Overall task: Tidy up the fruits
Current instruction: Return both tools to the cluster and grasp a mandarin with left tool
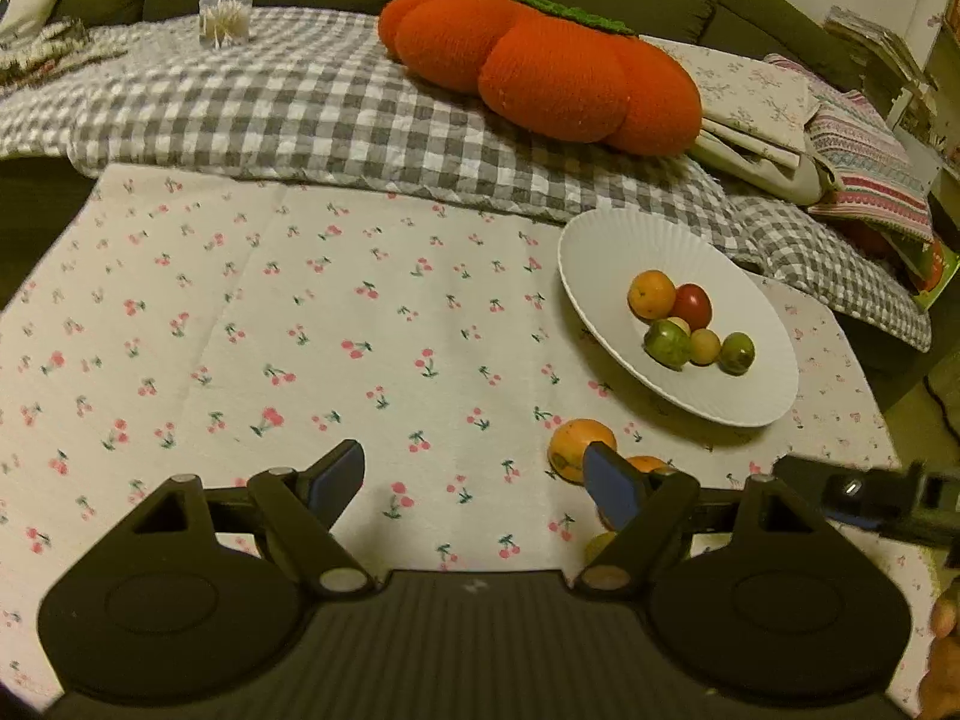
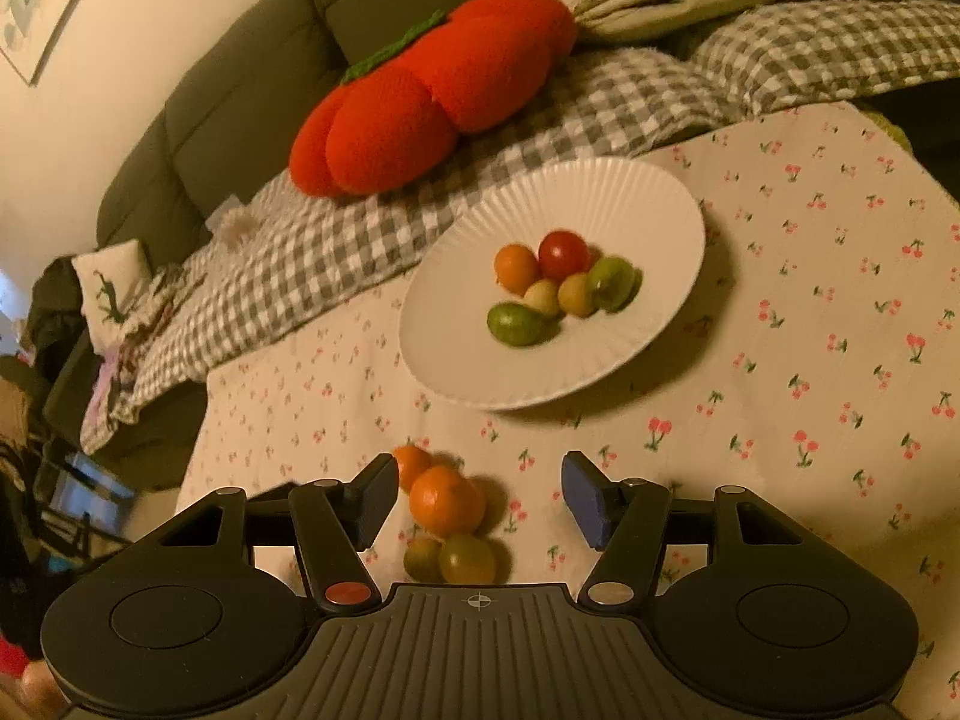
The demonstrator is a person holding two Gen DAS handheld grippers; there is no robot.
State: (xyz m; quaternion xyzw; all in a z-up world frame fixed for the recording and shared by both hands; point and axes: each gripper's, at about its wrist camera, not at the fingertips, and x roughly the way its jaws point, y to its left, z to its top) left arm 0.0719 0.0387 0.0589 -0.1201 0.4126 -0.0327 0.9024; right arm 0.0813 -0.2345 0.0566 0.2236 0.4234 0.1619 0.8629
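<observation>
A white ribbed plate (image 1: pixel 600 258) (image 2: pixel 600 192) on the cherry-print cloth holds several small fruits: an orange one (image 1: pixel 651 294) (image 2: pixel 515 268), a red one (image 1: pixel 693 305) (image 2: pixel 563 254) and green and yellow ones (image 1: pixel 666 342) (image 2: pixel 516 324). Loose fruits lie on the cloth before the plate: two oranges (image 2: pixel 445 498) (image 1: pixel 581 444) and two green-yellow ones (image 2: pixel 467 558). My left gripper (image 1: pixel 477 480) is open and empty, left of the loose fruits. My right gripper (image 2: pixel 480 498) is open, its jaws standing on either side of the loose oranges without touching them.
An orange pumpkin cushion (image 1: pixel 540 66) (image 2: pixel 432 90) lies on a grey checked blanket (image 1: pixel 300 108) behind the cloth. Folded textiles (image 1: pixel 840 138) are stacked at the far right. A clear box of cotton swabs (image 1: pixel 225 17) stands at the back left.
</observation>
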